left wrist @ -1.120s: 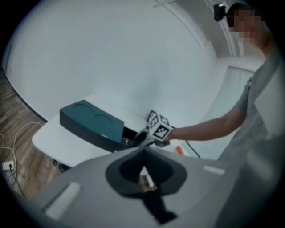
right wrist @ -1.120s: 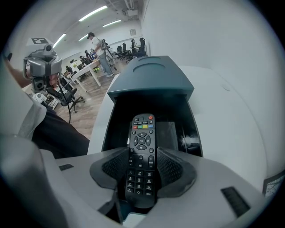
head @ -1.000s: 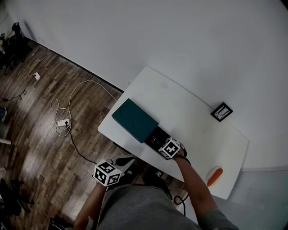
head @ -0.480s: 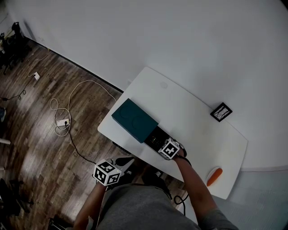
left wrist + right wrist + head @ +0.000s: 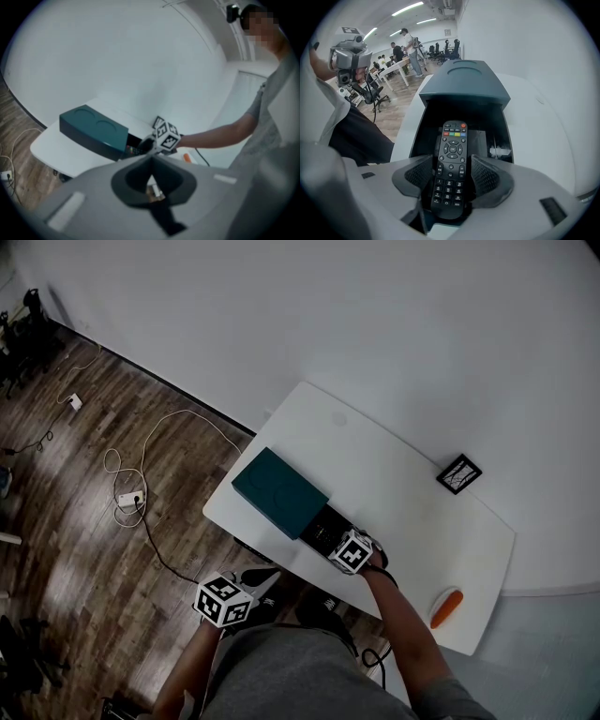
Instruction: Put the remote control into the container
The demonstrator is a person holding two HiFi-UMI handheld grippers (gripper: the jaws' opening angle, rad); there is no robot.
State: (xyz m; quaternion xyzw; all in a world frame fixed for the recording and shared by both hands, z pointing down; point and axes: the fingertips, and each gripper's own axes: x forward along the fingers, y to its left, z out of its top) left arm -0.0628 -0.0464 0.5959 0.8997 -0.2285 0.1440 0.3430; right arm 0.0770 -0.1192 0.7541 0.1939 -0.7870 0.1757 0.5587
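The black remote control [image 5: 451, 168] lies lengthwise in the dark open compartment of the teal container [image 5: 464, 82], buttons up. My right gripper [image 5: 452, 161] points steeply down over it. Its jaws have just been opening and now stand on either side of the remote, with a thin gap at each pad. In the head view the right gripper's marker cube [image 5: 353, 550] sits at the container's open end [image 5: 323, 526] near the table's front edge. My left gripper [image 5: 151, 160] hangs off the table by the person's body, its jaws together and empty.
The white table [image 5: 412, 512] also carries a small black frame [image 5: 459, 473] at the back right and an orange object [image 5: 447, 607] at the front right. A small white item [image 5: 499, 151] lies inside the compartment. Cables [image 5: 141, 474] trail across the wooden floor to the left.
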